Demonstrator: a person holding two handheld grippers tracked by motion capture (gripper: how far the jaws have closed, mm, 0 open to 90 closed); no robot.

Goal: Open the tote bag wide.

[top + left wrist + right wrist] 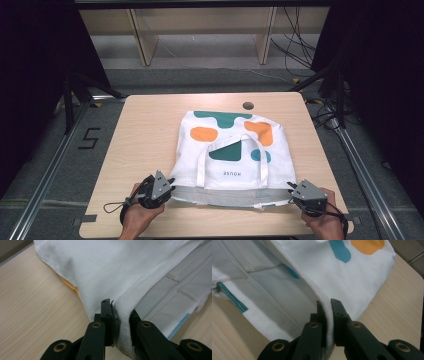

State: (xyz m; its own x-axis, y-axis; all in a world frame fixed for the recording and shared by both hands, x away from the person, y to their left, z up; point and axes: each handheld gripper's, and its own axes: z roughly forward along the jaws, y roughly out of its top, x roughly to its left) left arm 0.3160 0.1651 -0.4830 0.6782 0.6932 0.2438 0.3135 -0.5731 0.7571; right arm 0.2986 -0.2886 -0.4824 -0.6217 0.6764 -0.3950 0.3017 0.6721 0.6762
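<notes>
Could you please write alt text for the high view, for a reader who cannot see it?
A white tote bag with teal and orange shapes lies flat on a wooden table, while the left gripper and right gripper pinch the near corners of its open edge. Its handles lie folded across the fabric.

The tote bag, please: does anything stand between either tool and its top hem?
Nothing visible does. The left tool and the right tool each already pinch the top hem of the tote bag between their jaws.
</notes>
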